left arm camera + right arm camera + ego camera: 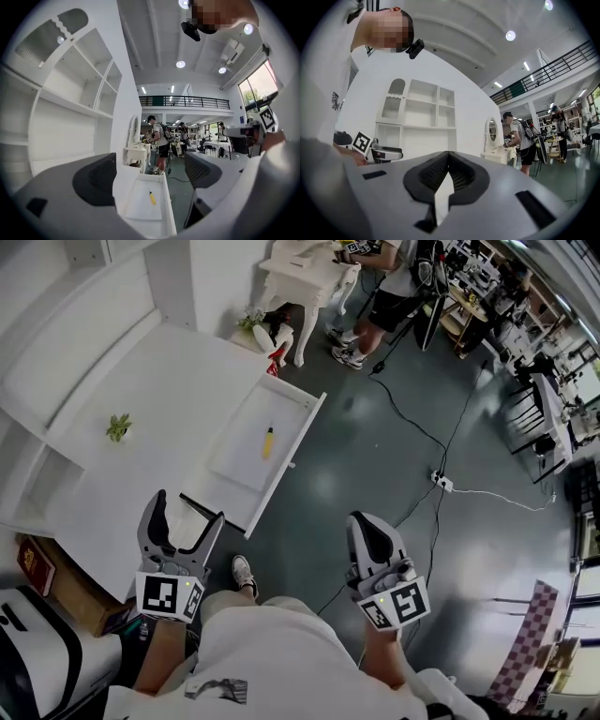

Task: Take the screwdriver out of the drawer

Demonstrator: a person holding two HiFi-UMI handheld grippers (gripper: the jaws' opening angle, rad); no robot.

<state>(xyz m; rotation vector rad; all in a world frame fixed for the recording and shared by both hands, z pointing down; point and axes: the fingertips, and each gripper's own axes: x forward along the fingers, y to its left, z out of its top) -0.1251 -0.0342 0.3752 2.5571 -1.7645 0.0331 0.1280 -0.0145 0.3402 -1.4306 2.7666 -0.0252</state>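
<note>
A yellow-handled screwdriver [268, 442] lies inside the pulled-out white drawer [305, 432] of the white desk [159, 390]. It also shows in the left gripper view as the screwdriver [152, 198] on the drawer's floor [140, 206], well ahead of the jaws. My left gripper [186, 523] is open and empty, held near the desk's front corner, short of the drawer. My right gripper [369, 538] is shut with nothing in it, over the grey floor to the drawer's right. The right gripper [448, 165] view shows its pads pressed together at the tips.
A small green plant [118, 427] sits on the desk top. A white dressing table [305, 273] stands beyond the drawer, with a person [380, 296] next to it. Cables and a power strip [442, 481] cross the grey floor. Boxes [56, 582] stand at lower left.
</note>
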